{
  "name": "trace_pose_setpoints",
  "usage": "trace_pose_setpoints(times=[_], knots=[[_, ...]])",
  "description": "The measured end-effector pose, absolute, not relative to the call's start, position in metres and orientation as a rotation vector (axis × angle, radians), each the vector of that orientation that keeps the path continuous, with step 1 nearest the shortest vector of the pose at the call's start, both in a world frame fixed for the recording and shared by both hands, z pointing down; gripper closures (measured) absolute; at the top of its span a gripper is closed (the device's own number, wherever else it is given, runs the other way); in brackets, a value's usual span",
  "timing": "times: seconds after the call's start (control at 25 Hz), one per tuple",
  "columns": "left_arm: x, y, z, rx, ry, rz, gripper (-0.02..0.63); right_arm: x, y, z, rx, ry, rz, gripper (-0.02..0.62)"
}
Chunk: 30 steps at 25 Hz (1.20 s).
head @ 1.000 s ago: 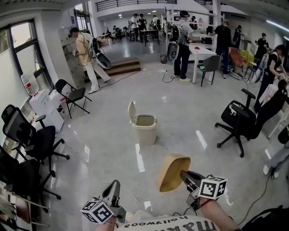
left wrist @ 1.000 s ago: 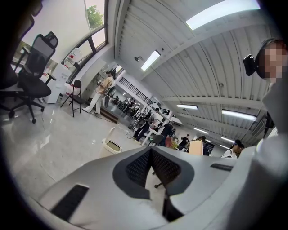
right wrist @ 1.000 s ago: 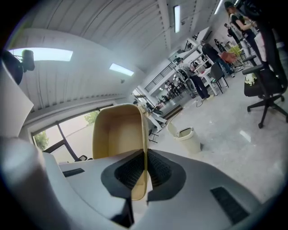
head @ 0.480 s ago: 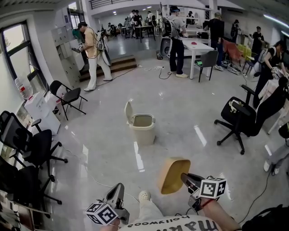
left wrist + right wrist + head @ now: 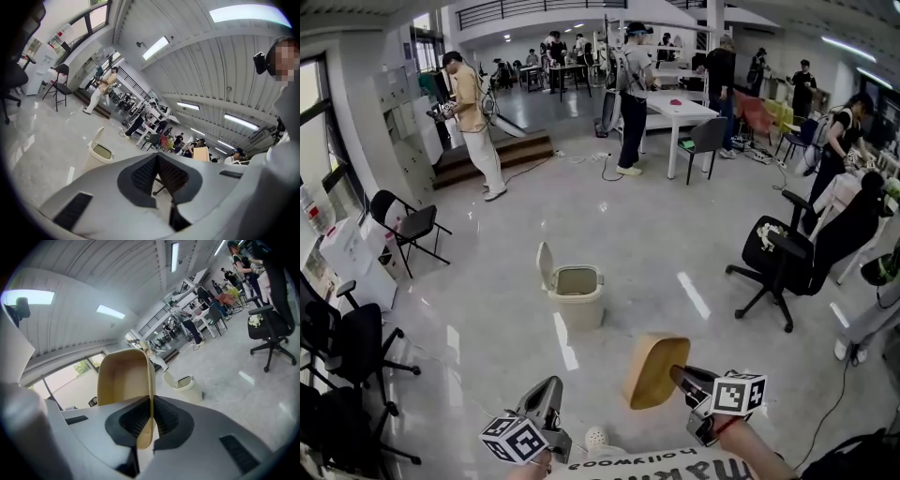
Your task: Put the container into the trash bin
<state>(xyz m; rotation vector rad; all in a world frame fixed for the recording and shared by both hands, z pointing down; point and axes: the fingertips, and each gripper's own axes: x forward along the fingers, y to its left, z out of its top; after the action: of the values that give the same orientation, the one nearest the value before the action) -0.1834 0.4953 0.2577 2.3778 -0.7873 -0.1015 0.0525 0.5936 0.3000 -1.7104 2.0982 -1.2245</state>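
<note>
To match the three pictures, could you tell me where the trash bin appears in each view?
Head view: trash bin on the floor, just left of centre, lid up.
Left gripper view: lower left, lid up.
Right gripper view: just right of centre, beside the container.
Shared landmark: the container, bottom centre in the head view, right of centre in the left gripper view.

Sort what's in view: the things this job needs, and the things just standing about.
Job:
- container, its wall pinched in the right tongs
- trash bin, lid up, on the floor ahead

Standing about:
- left tongs, shut and empty
- office chair
- folding chair
- white table
- people at the back
</note>
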Motion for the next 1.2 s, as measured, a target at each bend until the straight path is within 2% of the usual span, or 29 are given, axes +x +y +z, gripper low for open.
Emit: trace_pose_setpoints(times=[0.56,1.2], knots=[[-0.182,0.361,0.227,2.545,-0.645,-0.045,0.617,0.031,0.479,0.269,-1.764,1.979,-1.153,0.578],[-0.199,0.325,0.281,2.485,-0.548,0.076,0.617,0.002,0.43,0.304,-1.776,1.9,-1.309,0.578]])
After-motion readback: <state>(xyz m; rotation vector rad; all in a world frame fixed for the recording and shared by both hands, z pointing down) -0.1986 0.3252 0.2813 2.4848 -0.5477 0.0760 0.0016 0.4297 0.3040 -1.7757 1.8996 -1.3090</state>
